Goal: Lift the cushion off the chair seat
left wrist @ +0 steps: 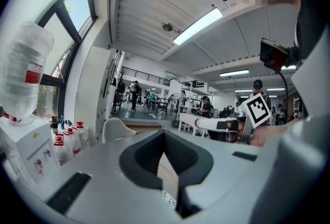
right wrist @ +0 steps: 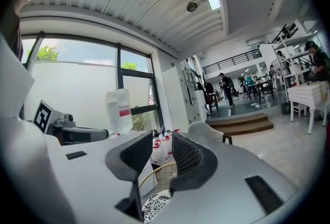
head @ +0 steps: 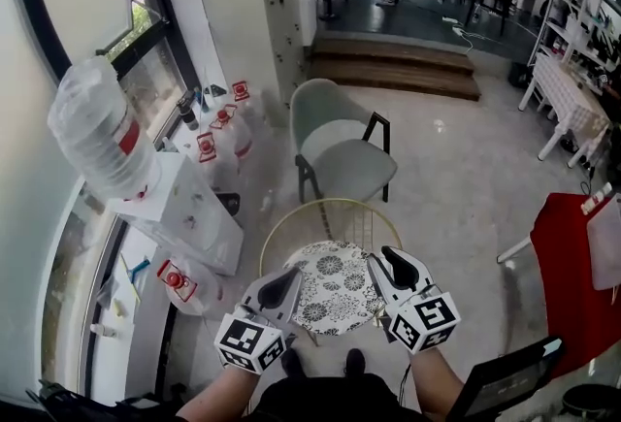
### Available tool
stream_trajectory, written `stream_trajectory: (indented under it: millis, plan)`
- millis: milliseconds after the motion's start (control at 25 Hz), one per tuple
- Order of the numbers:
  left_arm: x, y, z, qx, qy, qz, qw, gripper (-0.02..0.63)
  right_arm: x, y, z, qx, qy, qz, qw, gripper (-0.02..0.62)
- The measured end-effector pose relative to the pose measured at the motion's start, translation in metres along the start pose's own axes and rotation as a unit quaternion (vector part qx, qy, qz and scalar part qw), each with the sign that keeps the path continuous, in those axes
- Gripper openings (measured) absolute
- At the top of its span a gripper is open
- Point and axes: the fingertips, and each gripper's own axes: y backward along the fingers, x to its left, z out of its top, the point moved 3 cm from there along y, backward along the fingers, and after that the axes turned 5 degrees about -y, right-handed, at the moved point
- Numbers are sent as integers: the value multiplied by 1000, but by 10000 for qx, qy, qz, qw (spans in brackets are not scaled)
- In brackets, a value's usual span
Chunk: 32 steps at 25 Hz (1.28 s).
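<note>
Cushion (head: 335, 289): one, round, black-and-white flower print, lying flat on the seat of the wire chair (head: 325, 211), between the two grippers.
Left gripper (head: 284, 286): at the cushion's left edge; jaw tips pressed together, nothing between them.
Right gripper (head: 396, 267): at the cushion's right edge; jaws spread, the gap shows only the wire chair's back and the jugs beyond.
Chairs: two, the wire chair and a grey chair (head: 340, 153) behind it.
Dispenser (head: 179, 207): one, white, carrying one upturned bottle (head: 97, 129); fill level cannot be told.
Jugs: four red-capped, on the floor; one (head: 175, 279) beside the dispenser, three (head: 223, 116) by the window.
</note>
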Motion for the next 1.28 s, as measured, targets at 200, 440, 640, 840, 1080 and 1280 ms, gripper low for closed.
stream_trajectory:
  millis: [200,440,640,840,1080,1280]
  plan:
    - [13,2,-22,153,48,-16,9999,6,2,-14,-23,220,-159,-51,9996,158]
    - [18,-2,-60,457,208,-90,9987,6,-17,-25,-78,650,-498,-357,9960,218]
    - [22,-8,-94,698,296,-153,9970,6,-31,-31,-125,972,-781,-562,9906,245]
    - [24,-13,-131,960,473,-284,9939,6,-42,-36,-168,1201,-1142,-751,9833,262]
    - [24,-15,-175,1299,683,-361,9885,8,-55,-34,-216,1532,-1422,-1018,9726,291]
    - [21,-16,-211,1545,781,-415,9840,8,-66,-30,-263,1750,-1758,-1238,9608,302]
